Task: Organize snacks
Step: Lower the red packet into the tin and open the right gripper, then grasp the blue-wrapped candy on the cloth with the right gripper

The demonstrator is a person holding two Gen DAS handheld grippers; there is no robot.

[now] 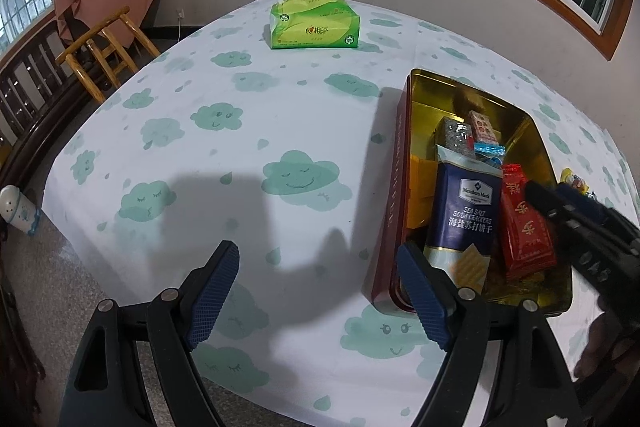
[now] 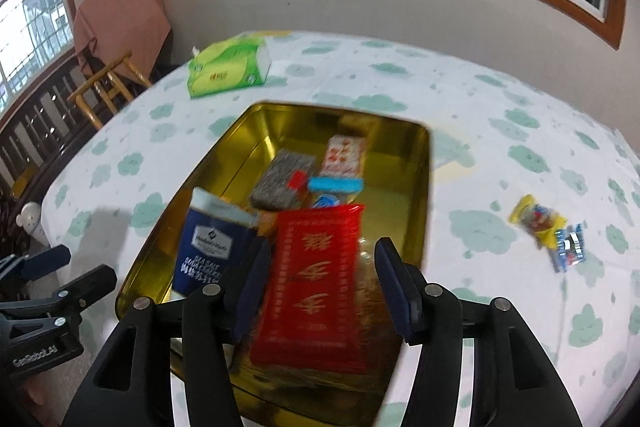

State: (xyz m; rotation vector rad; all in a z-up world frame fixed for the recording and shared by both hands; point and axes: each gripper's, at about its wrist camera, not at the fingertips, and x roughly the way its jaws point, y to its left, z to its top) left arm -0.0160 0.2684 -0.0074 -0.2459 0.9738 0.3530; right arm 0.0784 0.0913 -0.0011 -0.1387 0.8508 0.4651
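A gold-lined tin (image 1: 404, 163) (image 2: 420, 211) holds several snacks: a navy cracker pack (image 1: 466, 215) (image 2: 208, 251), a red packet (image 1: 524, 223) (image 2: 316, 287), a grey bar (image 2: 280, 183) and a small red-and-white pack (image 2: 346, 155). My right gripper (image 2: 320, 283) is open above the red packet, jaws either side and apart from it; it shows in the left wrist view (image 1: 560, 203). My left gripper (image 1: 320, 295) is open and empty over the tablecloth, left of the tin. Two small wrapped snacks (image 2: 538, 221) (image 2: 568, 251) lie on the cloth right of the tin.
A green tissue pack (image 1: 316, 23) (image 2: 228, 71) sits at the table's far side. A wooden chair (image 1: 104, 51) and dark railing stand left of the table. A white bottle (image 1: 16, 207) stands on the floor by the table's left corner.
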